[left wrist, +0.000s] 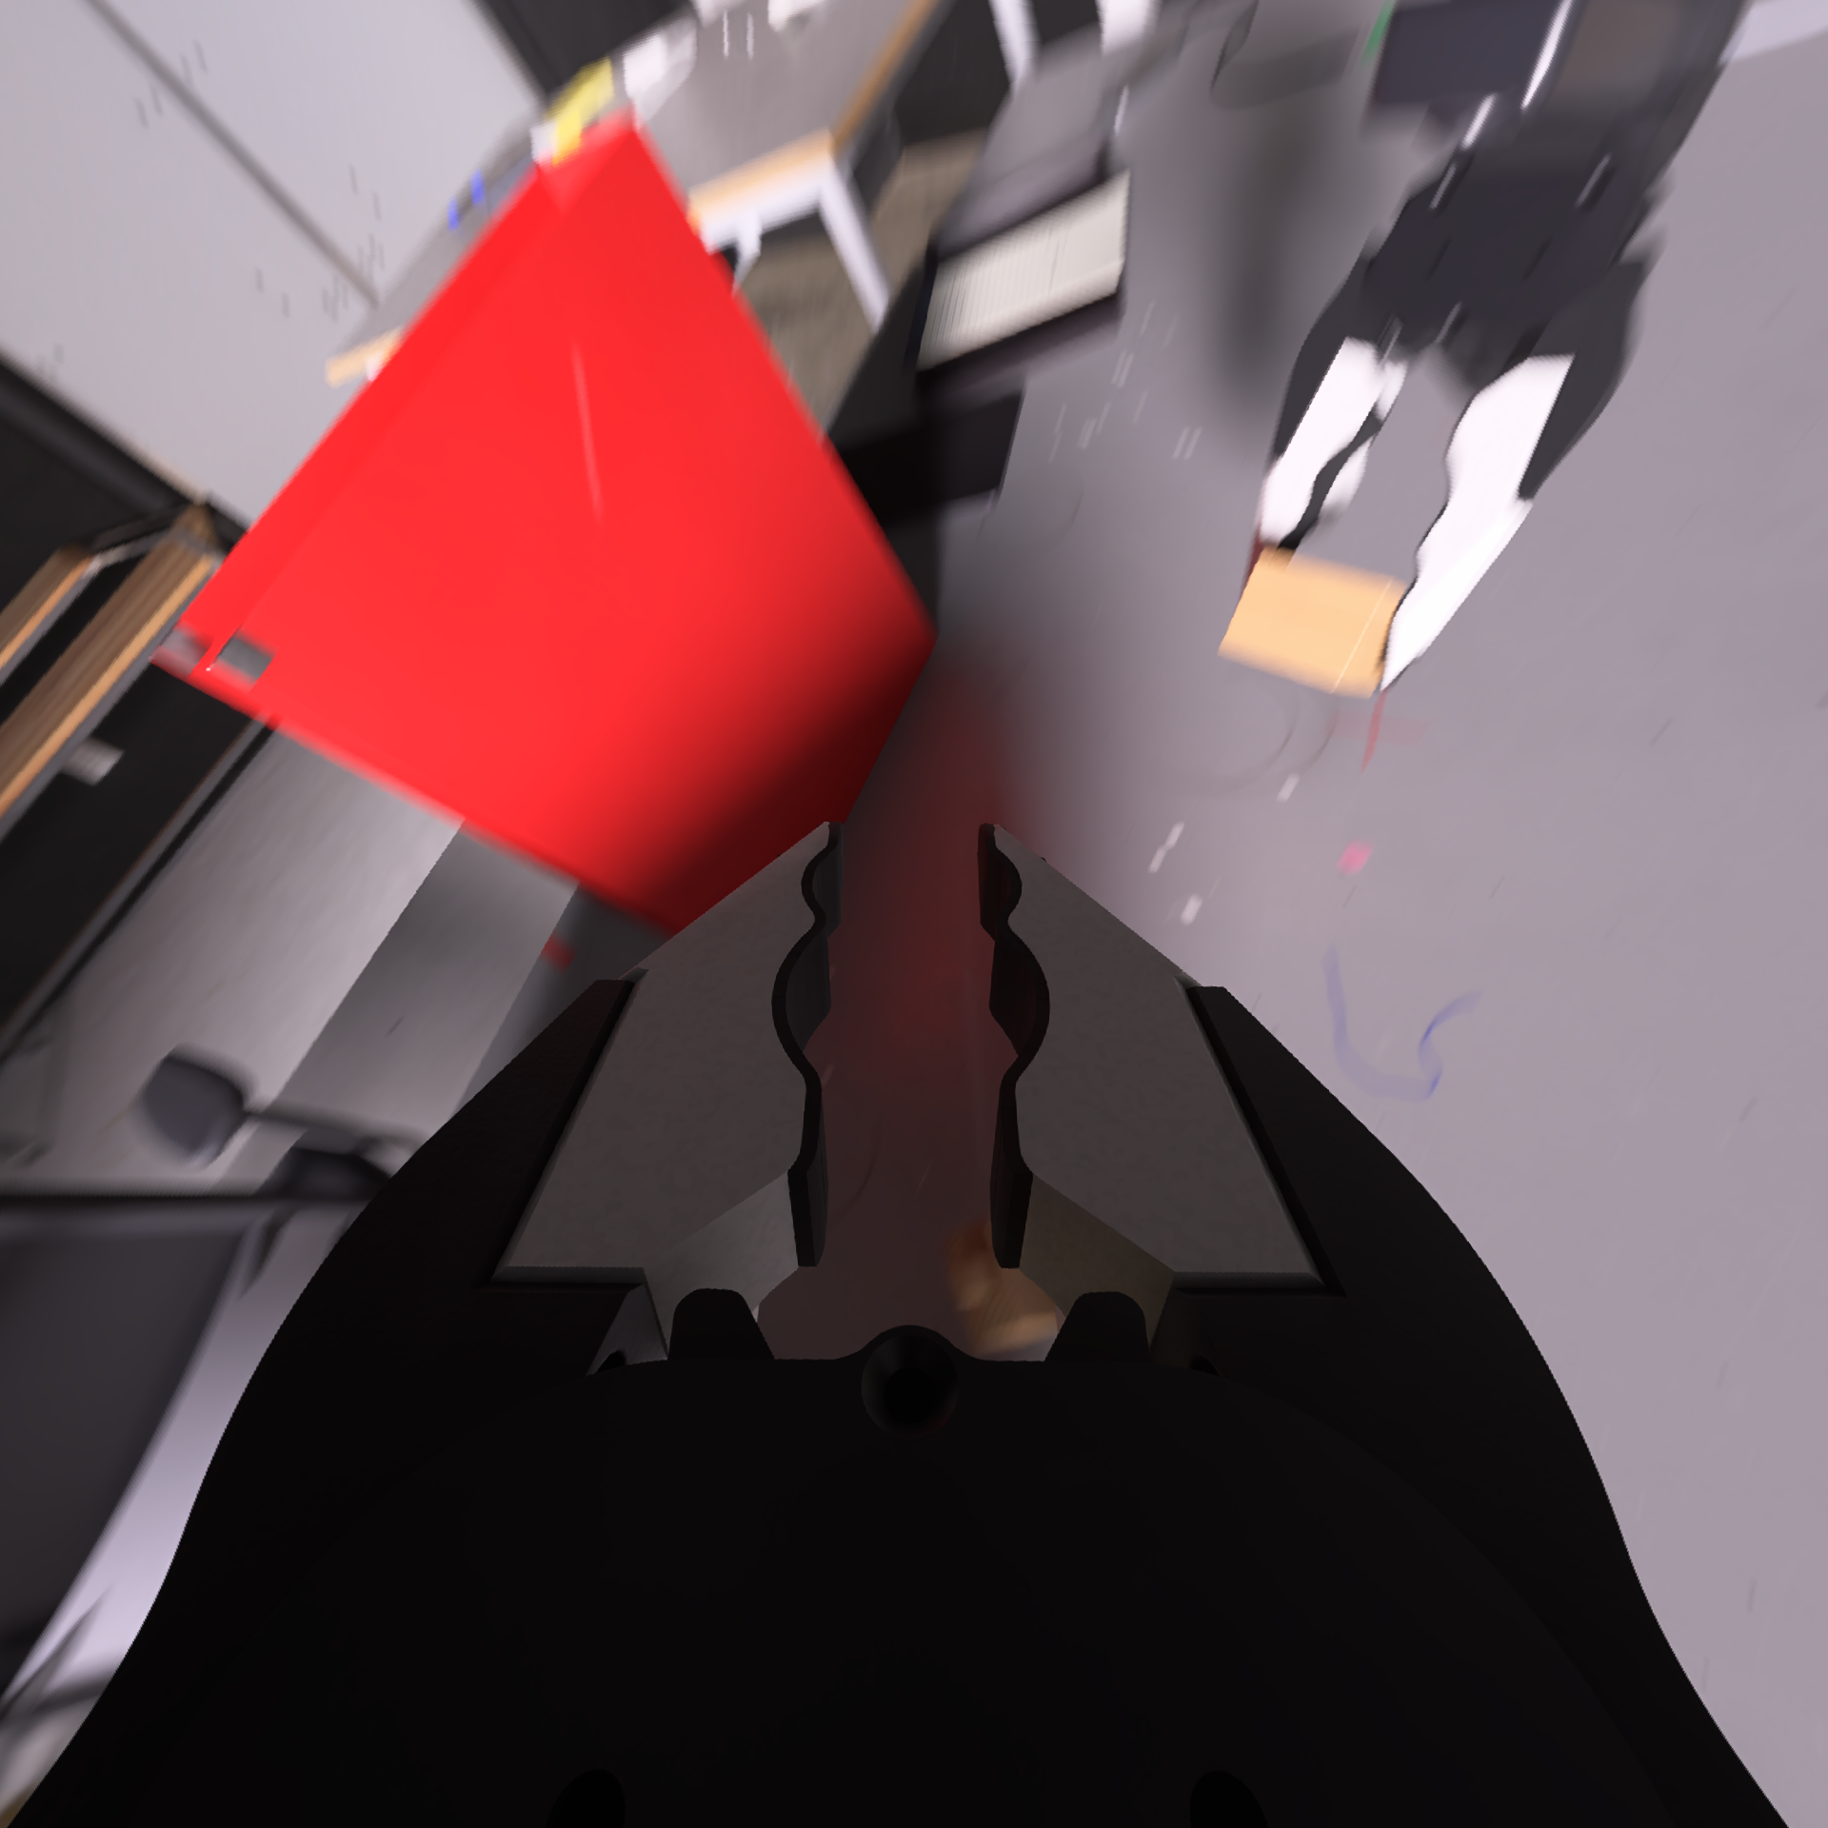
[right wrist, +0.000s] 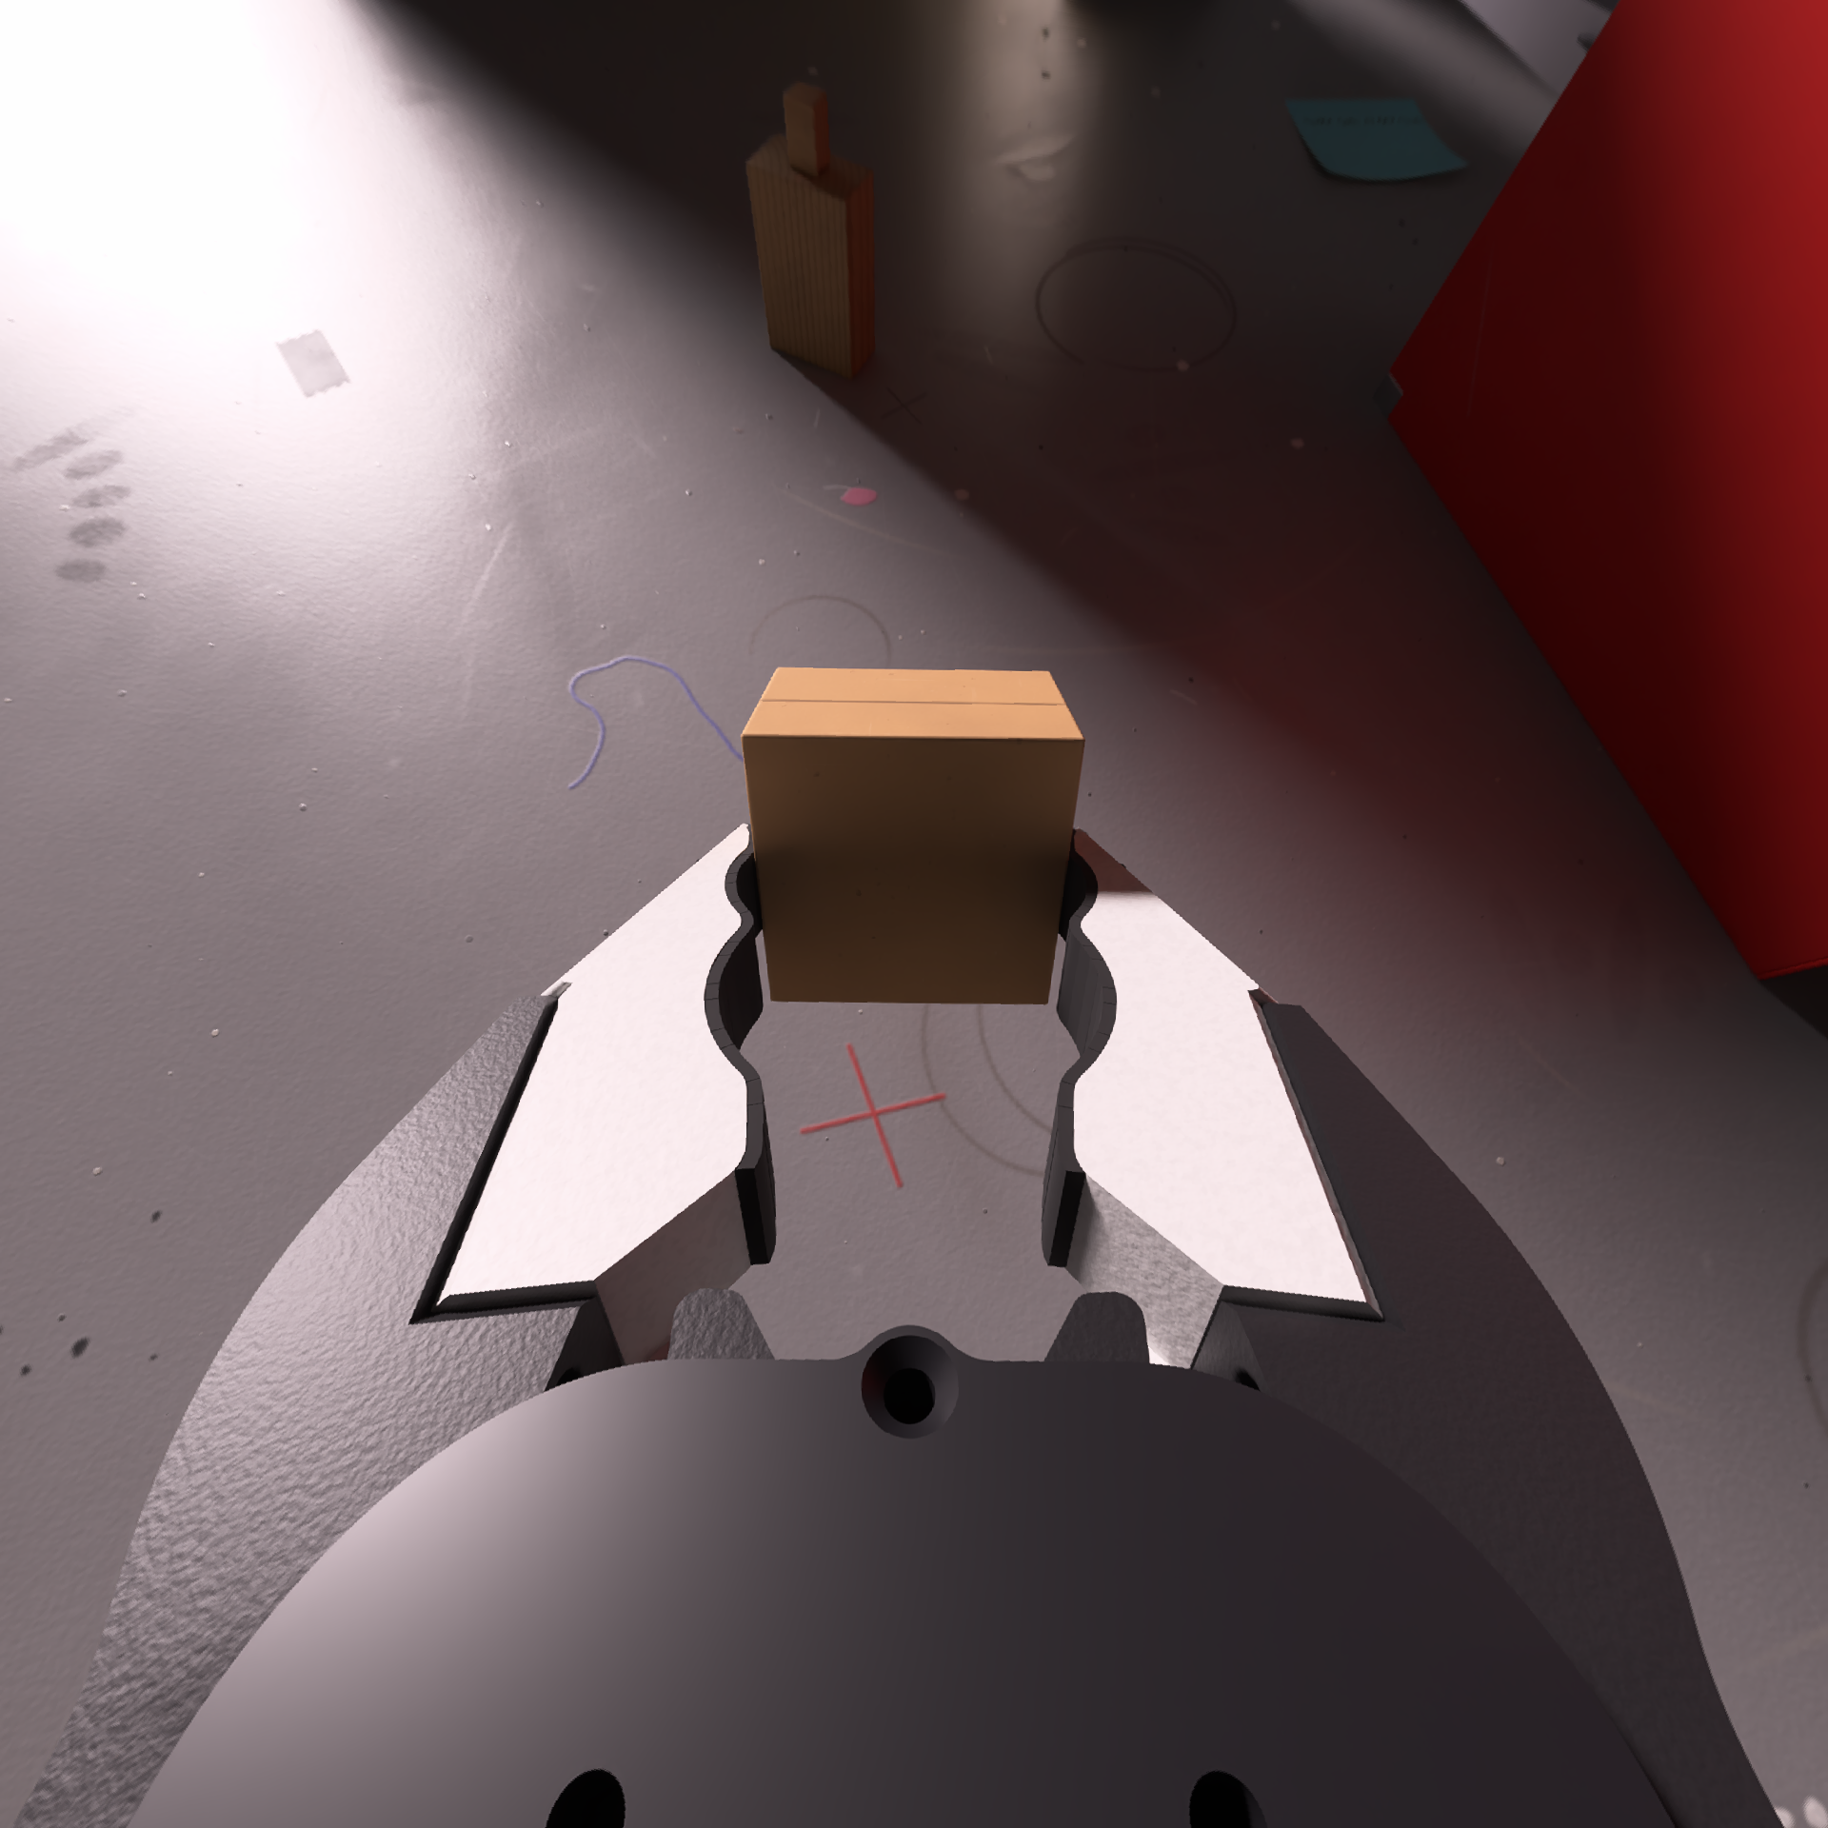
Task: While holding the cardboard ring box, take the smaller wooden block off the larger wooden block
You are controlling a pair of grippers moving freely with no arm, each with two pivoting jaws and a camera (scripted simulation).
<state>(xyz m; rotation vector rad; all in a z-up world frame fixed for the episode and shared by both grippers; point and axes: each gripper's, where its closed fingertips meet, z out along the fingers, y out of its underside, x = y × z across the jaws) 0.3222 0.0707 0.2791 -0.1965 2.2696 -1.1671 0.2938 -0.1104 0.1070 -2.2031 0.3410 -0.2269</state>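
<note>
My right gripper [right wrist: 912, 841] is shut on the cardboard ring box [right wrist: 905, 791] and holds it above the grey table. Beyond it the larger wooden block [right wrist: 813, 267] stands upright, with the smaller wooden block [right wrist: 806, 127] upright on its top. My left gripper [left wrist: 910, 836] is open with a narrow gap and empty. The left wrist view is blurred. It shows the right gripper [left wrist: 1340, 603] with the box [left wrist: 1296, 628] at the upper right. A blurred tan shape [left wrist: 989, 1286] lies low between the left fingers; I cannot tell what it is.
A large red box [right wrist: 1632, 495] stands to the right of the blocks and also fills the left wrist view's upper left [left wrist: 574, 554]. A teal note [right wrist: 1375, 138] lies at the back. A red cross [right wrist: 870, 1113] is marked on the table [right wrist: 346, 791].
</note>
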